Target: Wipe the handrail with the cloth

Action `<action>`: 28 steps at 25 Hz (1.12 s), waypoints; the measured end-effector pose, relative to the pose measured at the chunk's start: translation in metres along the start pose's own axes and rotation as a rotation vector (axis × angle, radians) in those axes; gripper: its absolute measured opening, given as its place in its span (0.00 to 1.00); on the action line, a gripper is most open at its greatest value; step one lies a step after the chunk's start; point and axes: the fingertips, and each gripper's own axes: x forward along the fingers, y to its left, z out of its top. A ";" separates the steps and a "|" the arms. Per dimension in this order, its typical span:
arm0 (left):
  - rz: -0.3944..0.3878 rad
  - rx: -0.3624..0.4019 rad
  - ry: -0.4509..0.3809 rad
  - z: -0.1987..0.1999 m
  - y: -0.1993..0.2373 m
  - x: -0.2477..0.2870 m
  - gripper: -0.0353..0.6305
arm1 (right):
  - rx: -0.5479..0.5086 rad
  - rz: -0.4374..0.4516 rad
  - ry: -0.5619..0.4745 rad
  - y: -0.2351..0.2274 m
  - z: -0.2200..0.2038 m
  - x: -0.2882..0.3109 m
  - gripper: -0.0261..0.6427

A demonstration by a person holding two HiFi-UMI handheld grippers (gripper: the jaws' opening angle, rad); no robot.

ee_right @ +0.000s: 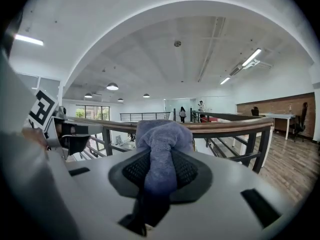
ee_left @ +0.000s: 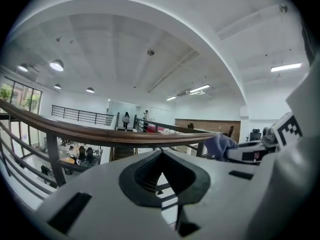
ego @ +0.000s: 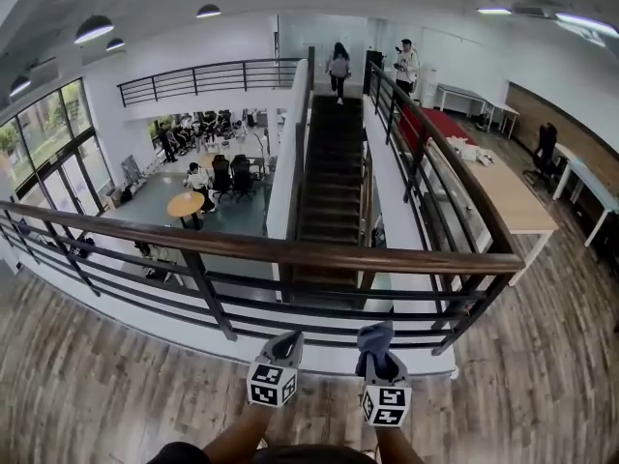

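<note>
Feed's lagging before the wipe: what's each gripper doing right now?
Left gripper: closed, empty.
Right gripper: closed on a bunched blue-grey fabric cloth.

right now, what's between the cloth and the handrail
Nothing: the head view shows a bare gap between the cloth in the right hand-held gripper and the handrail.

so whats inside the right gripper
A blue-grey cloth is pinched in the right gripper, its bunched end sticking out toward the handrail. How far it runs back between the pads is covered by the cloth itself.
</note>
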 end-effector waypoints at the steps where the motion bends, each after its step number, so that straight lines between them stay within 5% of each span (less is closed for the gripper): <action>1: 0.006 -0.005 -0.003 -0.003 -0.001 -0.003 0.05 | -0.010 0.007 -0.003 0.002 0.000 -0.001 0.18; 11: 0.006 -0.021 -0.086 0.018 0.002 -0.014 0.05 | -0.095 -0.017 -0.035 0.006 0.016 -0.001 0.18; 28: 0.020 -0.026 -0.061 -0.009 0.018 -0.027 0.05 | -0.096 0.007 -0.001 0.024 -0.008 0.004 0.18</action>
